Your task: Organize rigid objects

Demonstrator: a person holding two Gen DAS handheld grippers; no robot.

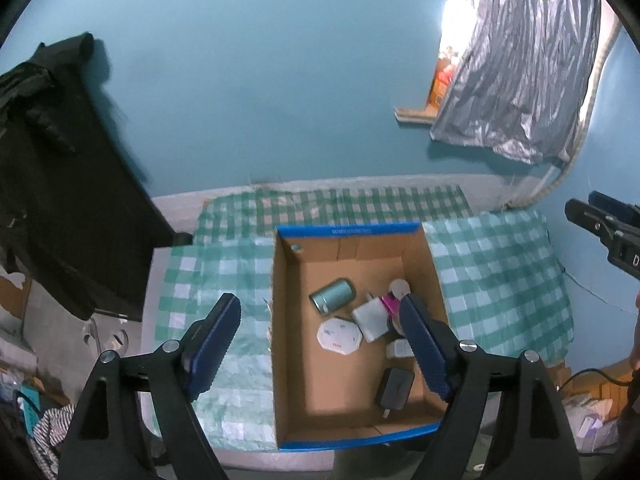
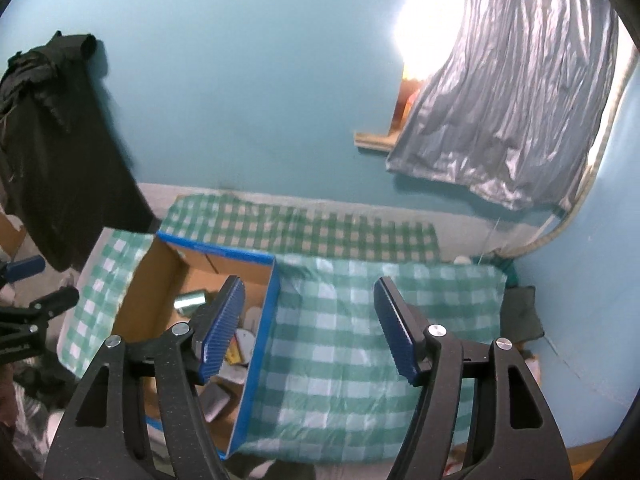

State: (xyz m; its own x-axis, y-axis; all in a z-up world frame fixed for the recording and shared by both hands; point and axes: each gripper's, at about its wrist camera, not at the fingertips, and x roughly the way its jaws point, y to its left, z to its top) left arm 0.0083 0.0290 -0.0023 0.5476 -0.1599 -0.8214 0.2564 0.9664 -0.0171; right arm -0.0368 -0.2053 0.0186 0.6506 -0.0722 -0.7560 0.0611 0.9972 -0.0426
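Note:
A blue-rimmed cardboard box (image 1: 348,231) sits on a green checked cloth (image 1: 500,272). Inside lie a teal metal can (image 1: 332,297), a white octagonal lid (image 1: 339,336), a white charger (image 1: 370,317), a pink item (image 1: 390,304) and a black adapter (image 1: 394,390). My left gripper (image 1: 324,320) is open and empty, held above the box's left wall. My right gripper (image 2: 310,308) is open and empty, above the cloth to the right of the box (image 2: 260,320). The can (image 2: 190,301) also shows in the right wrist view. The right gripper's tip (image 1: 600,224) shows at the left wrist view's right edge.
A teal wall stands behind the table. Black clothes (image 1: 60,160) hang at the left. A silver curtain (image 1: 520,60) hangs over a bright window at the right. Clutter lies on the floor at the lower left and right.

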